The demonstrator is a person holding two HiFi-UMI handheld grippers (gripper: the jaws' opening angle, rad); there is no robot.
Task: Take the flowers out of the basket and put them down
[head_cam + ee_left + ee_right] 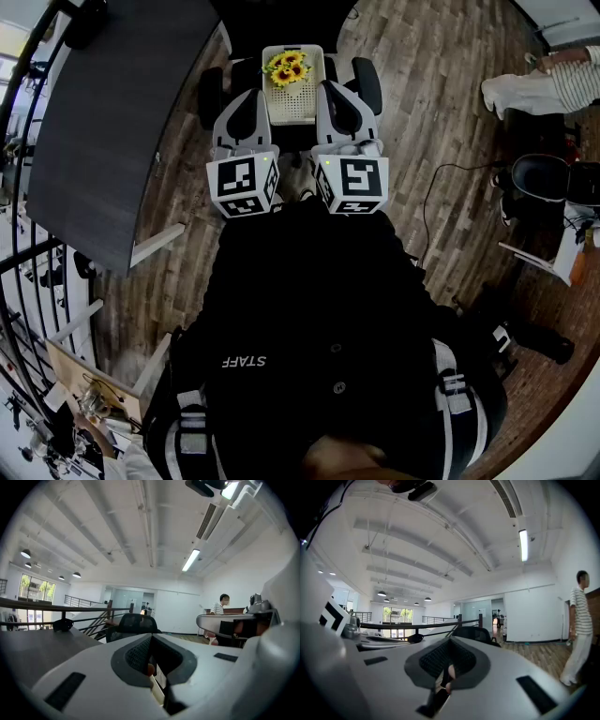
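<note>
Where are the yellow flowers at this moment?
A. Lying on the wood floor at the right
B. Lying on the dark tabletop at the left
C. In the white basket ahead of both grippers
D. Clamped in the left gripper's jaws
C: in the head view the yellow flowers sit at the far end of the white basket, beyond the left gripper and the right gripper, both shut on nothing.
</note>
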